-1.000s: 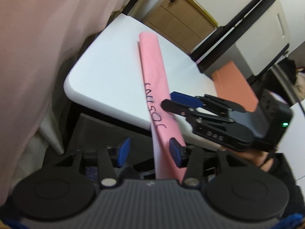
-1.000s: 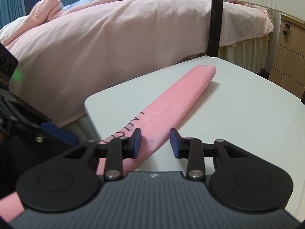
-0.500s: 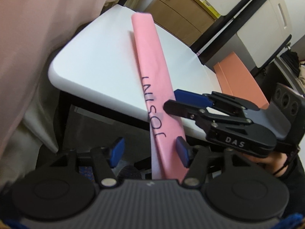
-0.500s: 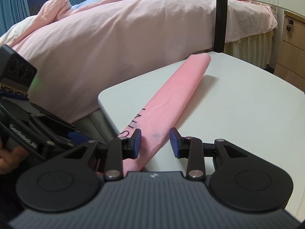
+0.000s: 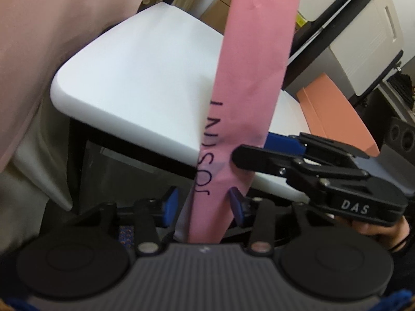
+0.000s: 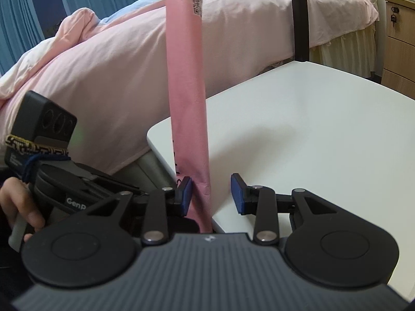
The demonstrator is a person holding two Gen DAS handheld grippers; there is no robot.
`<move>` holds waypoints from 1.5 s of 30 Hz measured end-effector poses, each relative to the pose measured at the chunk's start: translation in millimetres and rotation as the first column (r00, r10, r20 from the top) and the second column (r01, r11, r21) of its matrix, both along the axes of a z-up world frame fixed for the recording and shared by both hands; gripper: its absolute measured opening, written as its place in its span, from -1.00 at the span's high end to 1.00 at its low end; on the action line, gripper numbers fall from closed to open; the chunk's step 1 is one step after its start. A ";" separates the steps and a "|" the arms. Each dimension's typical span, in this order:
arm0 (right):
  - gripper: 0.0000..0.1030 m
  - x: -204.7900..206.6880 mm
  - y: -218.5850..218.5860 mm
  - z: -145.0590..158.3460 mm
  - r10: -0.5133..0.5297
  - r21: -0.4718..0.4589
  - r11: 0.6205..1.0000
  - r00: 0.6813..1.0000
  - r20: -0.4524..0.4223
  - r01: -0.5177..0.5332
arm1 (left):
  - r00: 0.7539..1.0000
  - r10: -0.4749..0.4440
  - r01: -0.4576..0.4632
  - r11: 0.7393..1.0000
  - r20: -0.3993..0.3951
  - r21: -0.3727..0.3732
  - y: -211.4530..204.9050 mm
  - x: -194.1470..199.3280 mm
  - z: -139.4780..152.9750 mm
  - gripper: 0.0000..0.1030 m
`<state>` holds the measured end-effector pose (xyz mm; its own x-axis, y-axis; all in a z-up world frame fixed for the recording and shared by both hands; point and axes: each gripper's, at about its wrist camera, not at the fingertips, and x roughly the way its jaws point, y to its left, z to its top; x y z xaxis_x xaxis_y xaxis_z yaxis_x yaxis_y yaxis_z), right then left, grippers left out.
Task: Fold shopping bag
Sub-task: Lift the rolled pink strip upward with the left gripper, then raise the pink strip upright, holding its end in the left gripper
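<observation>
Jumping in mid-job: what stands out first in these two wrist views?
The pink shopping bag, folded into a long strip, rises steeply above the white table, its near end lying between the open fingers of both claws. In the left wrist view the right claw reaches in from the right against the strip. A bed with pink bedding fills the background.

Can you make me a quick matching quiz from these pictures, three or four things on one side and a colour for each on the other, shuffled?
Things:
1. bag
2. table
3. curtain
4. drawers

Colours:
A. white
B. brown wood
C. pink
D. blue

Pairs: 1-C, 2-A, 3-D, 4-B
</observation>
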<state>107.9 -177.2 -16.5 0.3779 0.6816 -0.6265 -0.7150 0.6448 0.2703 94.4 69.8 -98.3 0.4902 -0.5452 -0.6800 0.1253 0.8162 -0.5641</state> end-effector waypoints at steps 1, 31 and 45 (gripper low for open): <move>0.29 0.0 1.2 0.0 0.005 -0.002 1.000 1.000 0.003 -0.005 | 1.000 0.005 -0.005 1.000 -0.004 -0.003 0.9 0.9 -0.4 0.13; 0.87 -9.4 -28.3 21.8 -0.010 0.210 0.978 0.997 0.072 -0.005 | 0.986 -0.054 0.042 0.996 0.161 0.073 15.5 -29.5 61.2 -0.21; 0.87 -4.8 -97.6 47.4 0.072 0.637 0.765 0.995 0.067 -0.098 | 0.863 -0.244 0.348 0.922 0.442 -0.171 34.9 -7.3 111.6 -0.47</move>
